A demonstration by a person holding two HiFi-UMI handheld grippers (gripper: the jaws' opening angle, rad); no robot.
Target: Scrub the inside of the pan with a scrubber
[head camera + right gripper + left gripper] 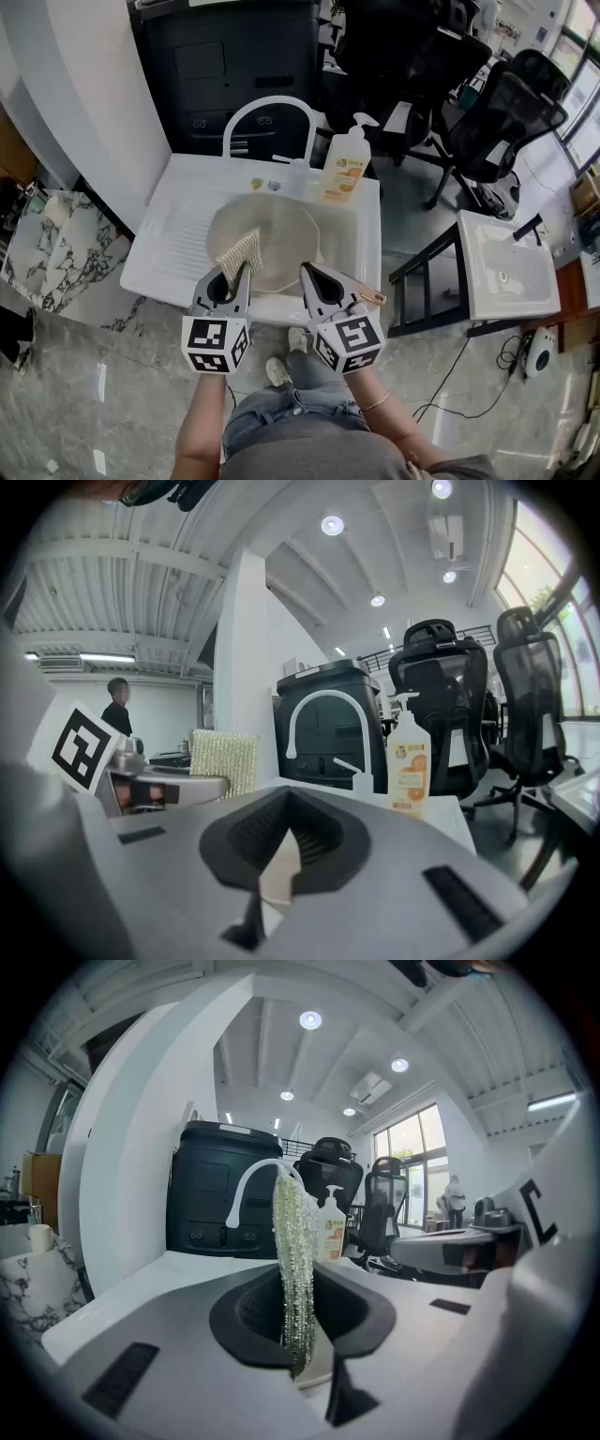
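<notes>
The white sink is holding the pan in its basin, under the faucet. The right gripper is clamping narrow on the pan's handle, whose copper tip is sticking out to its right. The left gripper is pinching the glittery scrubber edge-on, and the scrubber is hanging over the pan's near left rim. A soap bottle is standing at the sink's back edge.

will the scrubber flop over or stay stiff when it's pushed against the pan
Probably fairly stiff: the scrubber sticks straight out of the left gripper without drooping. Likely light, since it looks thin edge-on. Its glittery mesh seems rough, so it should drag rather than slip on the pan.
</notes>
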